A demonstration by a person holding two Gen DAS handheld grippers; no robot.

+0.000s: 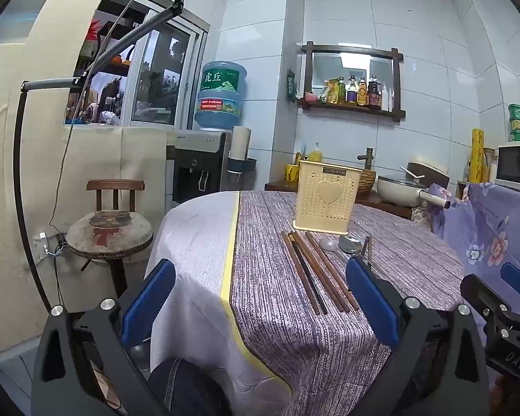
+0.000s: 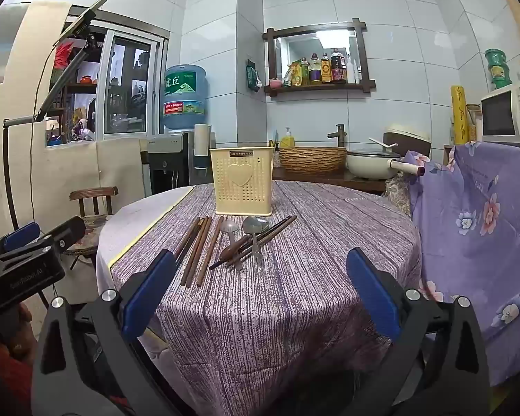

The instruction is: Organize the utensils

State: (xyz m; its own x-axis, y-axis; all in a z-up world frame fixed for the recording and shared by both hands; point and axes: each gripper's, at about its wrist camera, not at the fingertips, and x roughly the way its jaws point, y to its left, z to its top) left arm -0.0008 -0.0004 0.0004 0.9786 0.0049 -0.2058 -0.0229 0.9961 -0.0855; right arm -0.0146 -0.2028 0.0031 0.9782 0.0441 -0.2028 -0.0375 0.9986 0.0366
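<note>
A home kitchen; white tiled walls, a shelf of sauce bottles [image 2: 320, 69], a microwave [image 2: 506, 112], a water dispenser with its blue jug [image 2: 184, 97], a tap [image 2: 339, 134] over a woven basin, a pan [image 2: 372, 164] beside it

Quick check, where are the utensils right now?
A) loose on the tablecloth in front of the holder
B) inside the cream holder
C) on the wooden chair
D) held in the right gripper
A: the chopsticks and spoons lie loose on the tablecloth in front of the cream holder, and both the left gripper and right gripper are open and empty.
</note>
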